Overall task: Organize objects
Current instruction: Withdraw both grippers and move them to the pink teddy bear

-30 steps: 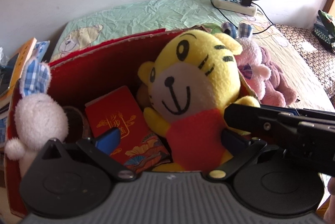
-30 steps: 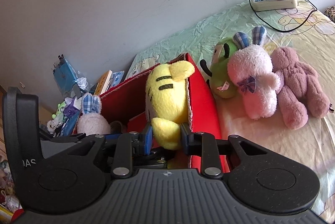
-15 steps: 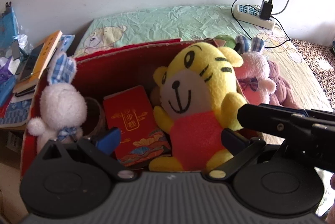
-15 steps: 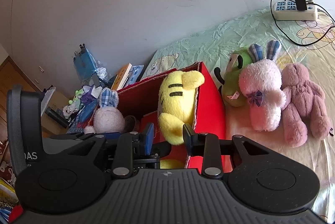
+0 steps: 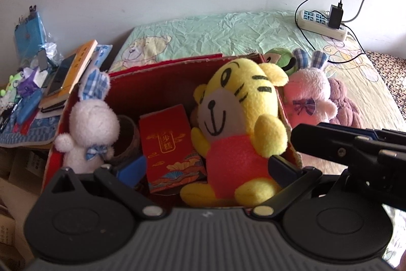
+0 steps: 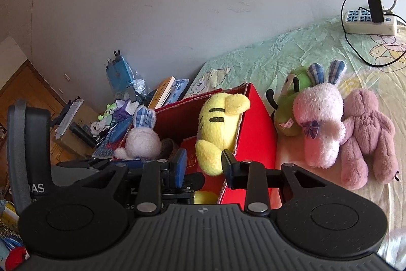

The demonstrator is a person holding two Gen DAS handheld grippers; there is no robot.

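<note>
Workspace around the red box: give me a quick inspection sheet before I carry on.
Surface: bed sheet, wrinkled.
Job's things: yellow tiger, white bunny and red packet in red box; pink bunny, green plush, mauve bear on the bed.
Clutter: books piled left.
Grippers: left gripper open; right gripper just opened, tiger's arm between the jaws.
Cables: power strip with black cable.
Surroundings: plain wall.
</note>
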